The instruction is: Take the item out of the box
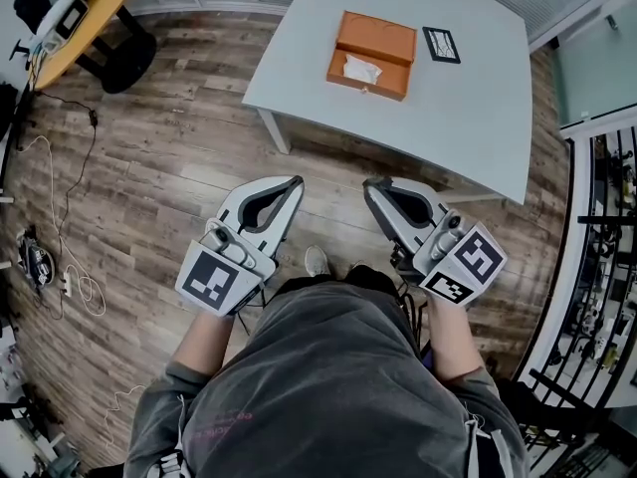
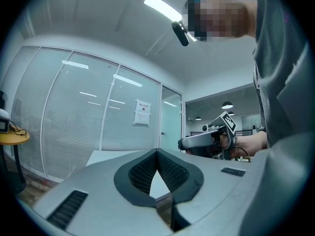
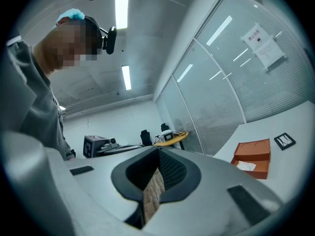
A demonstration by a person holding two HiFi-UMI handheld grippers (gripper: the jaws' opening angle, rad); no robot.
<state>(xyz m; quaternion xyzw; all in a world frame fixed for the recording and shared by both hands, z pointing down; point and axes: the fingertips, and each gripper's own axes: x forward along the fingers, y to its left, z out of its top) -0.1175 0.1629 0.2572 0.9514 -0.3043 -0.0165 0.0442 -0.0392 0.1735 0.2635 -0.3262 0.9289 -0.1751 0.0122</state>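
Note:
An orange box (image 1: 372, 54) lies open on the white table (image 1: 478, 118), its lid folded back, with a white item (image 1: 361, 69) inside. In the right gripper view the box (image 3: 252, 159) and the white item (image 3: 246, 165) sit far off to the right. Both grippers are held close to the person's body, well short of the table, over the wooden floor. My left gripper (image 1: 296, 180) is shut with nothing in it, its tips meeting (image 2: 157, 152). My right gripper (image 1: 370, 183) is likewise shut and empty (image 3: 158, 150).
A black-framed card (image 1: 441, 45) lies beside the box. A yellow round table (image 1: 85, 18) with devices stands at the far left. Cables (image 1: 60, 267) trail over the floor on the left. A dark railing (image 1: 607, 247) runs along the right.

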